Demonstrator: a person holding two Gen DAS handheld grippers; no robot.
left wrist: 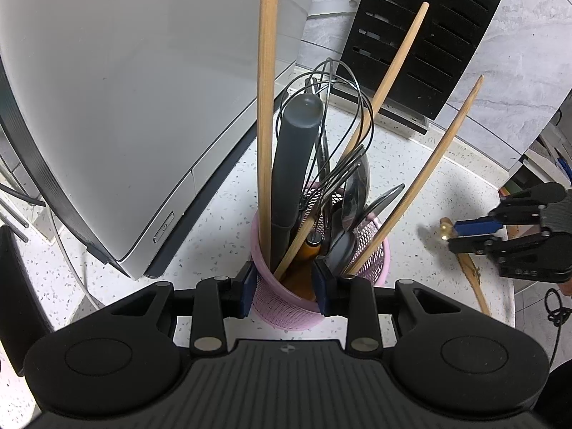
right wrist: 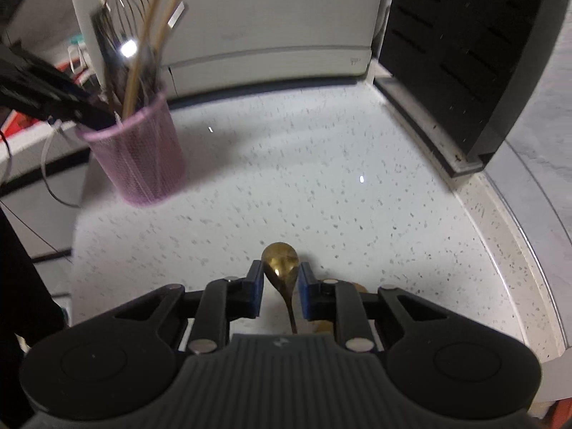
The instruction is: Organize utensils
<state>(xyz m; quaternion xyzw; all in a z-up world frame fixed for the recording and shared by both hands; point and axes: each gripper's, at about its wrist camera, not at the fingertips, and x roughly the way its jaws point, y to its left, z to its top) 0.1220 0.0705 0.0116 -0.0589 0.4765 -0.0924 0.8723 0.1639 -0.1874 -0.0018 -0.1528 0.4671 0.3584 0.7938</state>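
Speckled counter (right wrist: 321, 178): gold spoon (right wrist: 280, 262) between right jaws, touching.

Pink mesh holder (left wrist: 282, 304) upright, crammed; gold spoon (right wrist: 280, 262) bowl up

the left gripper (left wrist: 286, 287) points steeply down, its blue pads clamped on the near rim of a pink mesh utensil holder (left wrist: 282, 304). the right gripper (right wrist: 280, 287) also tilts downward, its blue pads pinching the bowl of a gold spoon (right wrist: 280, 262).
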